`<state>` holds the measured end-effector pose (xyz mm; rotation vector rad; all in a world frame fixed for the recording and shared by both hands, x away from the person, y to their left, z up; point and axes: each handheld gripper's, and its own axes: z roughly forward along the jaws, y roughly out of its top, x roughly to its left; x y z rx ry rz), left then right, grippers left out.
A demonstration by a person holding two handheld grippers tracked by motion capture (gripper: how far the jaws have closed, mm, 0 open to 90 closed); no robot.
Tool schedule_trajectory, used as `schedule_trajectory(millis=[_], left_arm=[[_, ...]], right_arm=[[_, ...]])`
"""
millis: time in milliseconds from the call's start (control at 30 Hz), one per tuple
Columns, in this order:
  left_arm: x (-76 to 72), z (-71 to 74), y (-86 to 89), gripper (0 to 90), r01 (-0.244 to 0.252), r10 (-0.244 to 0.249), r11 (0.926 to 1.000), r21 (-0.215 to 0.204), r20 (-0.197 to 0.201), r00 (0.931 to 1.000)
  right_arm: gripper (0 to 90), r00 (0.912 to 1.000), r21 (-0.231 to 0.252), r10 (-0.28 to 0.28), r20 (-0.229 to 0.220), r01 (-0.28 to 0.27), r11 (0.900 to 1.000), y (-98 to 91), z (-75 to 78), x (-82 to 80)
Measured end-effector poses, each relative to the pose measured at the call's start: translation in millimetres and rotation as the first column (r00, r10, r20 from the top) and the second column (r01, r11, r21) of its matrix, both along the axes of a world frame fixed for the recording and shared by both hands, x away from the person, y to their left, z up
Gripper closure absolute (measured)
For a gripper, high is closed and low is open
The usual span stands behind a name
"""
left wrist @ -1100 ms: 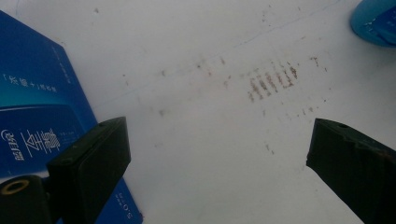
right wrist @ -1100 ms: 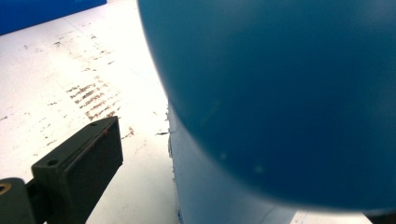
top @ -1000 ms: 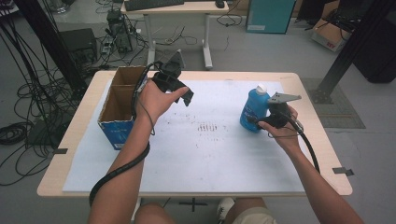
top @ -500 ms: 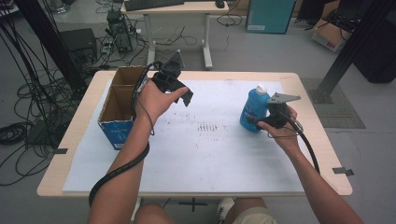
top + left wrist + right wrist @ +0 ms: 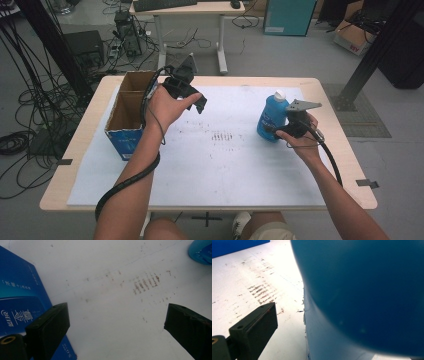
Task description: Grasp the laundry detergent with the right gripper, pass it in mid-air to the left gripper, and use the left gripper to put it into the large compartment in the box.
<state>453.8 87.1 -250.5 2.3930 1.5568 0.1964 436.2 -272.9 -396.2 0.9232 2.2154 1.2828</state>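
A blue bottle (image 5: 271, 119) with a white cap stands upright at the right of the white sheet (image 5: 220, 165). My right gripper (image 5: 278, 131) is low against its near right side. In the right gripper view the bottle (image 5: 362, 295) is very close, one finger (image 5: 254, 331) stands apart from its wall, and the other finger is hidden behind it. My left gripper (image 5: 200, 104) hangs above the sheet next to the box, open wide with nothing between its fingers (image 5: 48, 327). The bottle's base (image 5: 201, 251) lies far off in that view.
An open cardboard box (image 5: 126, 112) with a blue printed front (image 5: 17, 297) sits at the table's left. Brown scuff marks (image 5: 222, 136) dot the middle of the sheet. The wooden table edge (image 5: 345, 150) runs just right of the bottle. Cables trail from both grippers.
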Motion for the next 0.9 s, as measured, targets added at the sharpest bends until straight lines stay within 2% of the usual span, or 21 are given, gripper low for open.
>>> schedule_trajectory(millis=[133,900], left_arm=[[-0.4,0.0,0.0,6.4,-0.002,0.002,1.0,-0.001,0.0,1.0],[0.2,-0.5,-0.3,6.4,0.001,-0.001,1.0,0.003,-0.002,1.0]], right_arm=[[1.7,0.9999,0.003,-0.006,-0.012,0.006,1.0,0.4,0.1,-1.1],[1.7,1.0,0.002,0.0,0.003,0.0,1.0,0.5,-2.7,-0.4]])
